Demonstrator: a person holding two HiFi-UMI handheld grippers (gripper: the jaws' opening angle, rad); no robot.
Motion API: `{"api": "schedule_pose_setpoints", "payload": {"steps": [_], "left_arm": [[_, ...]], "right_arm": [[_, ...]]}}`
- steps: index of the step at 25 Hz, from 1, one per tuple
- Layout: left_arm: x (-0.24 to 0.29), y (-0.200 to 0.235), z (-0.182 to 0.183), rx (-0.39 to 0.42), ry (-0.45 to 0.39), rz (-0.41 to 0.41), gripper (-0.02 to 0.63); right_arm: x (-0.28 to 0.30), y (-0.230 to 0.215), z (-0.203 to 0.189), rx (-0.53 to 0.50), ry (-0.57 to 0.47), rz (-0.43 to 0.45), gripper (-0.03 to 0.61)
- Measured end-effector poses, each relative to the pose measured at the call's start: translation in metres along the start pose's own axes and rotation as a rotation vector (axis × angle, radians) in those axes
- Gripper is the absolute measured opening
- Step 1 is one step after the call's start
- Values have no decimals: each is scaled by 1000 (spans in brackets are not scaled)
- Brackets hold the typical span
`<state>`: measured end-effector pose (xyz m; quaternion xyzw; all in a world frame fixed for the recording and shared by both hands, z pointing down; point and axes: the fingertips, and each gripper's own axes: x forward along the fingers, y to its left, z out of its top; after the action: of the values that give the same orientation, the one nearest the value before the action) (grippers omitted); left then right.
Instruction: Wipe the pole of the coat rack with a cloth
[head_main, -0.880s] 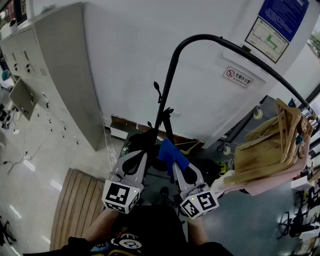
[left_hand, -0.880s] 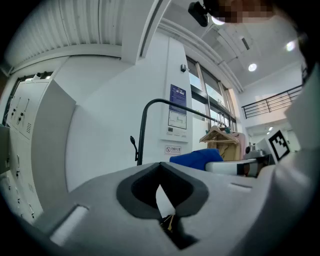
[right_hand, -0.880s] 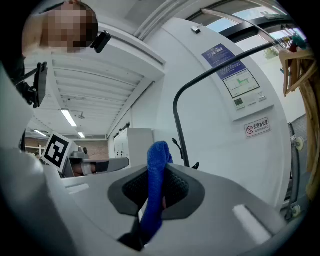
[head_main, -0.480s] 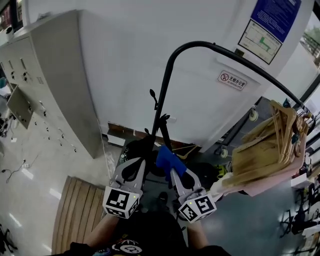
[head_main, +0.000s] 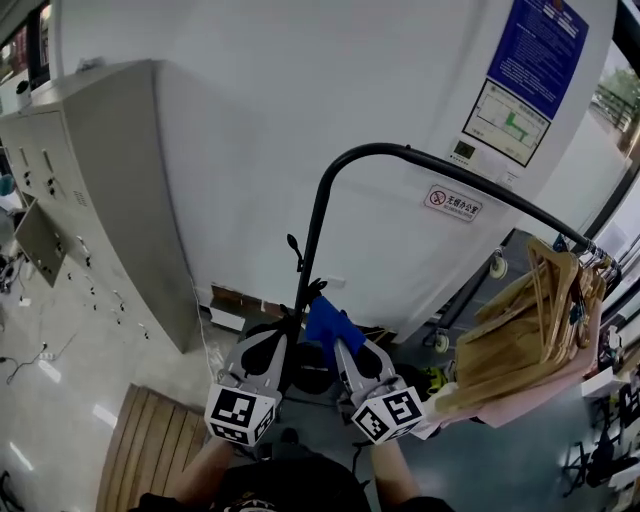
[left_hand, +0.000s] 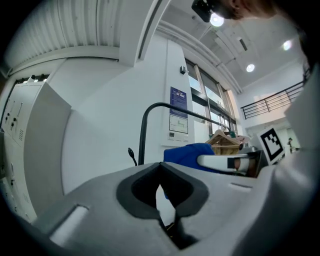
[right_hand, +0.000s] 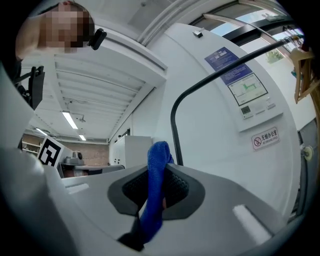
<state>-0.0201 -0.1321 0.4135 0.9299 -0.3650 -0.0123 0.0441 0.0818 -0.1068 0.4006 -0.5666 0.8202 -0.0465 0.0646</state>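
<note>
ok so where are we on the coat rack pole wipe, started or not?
Done: the blue cloth is picked up and clamped in the right gripper.
In hand: the cloth is held close beside the lower part of the black pole. Whether they touch can't be confirmed.
The left gripper is shut and empty.
Left: the wipe along the pole. Nothing shows any stretch wiped.

Cloth (right_hand: 156, 190), in the right gripper (head_main: 338, 345): solid blue. Pole (head_main: 312, 240), ahead of the left gripper (head_main: 282, 338): black. Both gripper bodies: light grey, with black pads (right_hand: 176, 186). Marker cubes (head_main: 240, 415): black-and-white squares. Hangers (head_main: 530, 320), right of the right gripper: tan.
</note>
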Motion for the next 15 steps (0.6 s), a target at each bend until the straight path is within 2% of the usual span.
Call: {"api": "schedule_pose_setpoints", "payload": {"steps": [6, 9, 15], "left_arm": [[51, 9, 57, 35, -91, 30, 5], [71, 10, 79, 79, -133, 41, 5], [88, 11, 88, 117, -156, 87, 5]], "right_arm": [[59, -29, 67, -79, -106, 68, 40], [81, -40, 99, -99, -166, 104, 40], [113, -50, 174, -190, -310, 176, 40]]}}
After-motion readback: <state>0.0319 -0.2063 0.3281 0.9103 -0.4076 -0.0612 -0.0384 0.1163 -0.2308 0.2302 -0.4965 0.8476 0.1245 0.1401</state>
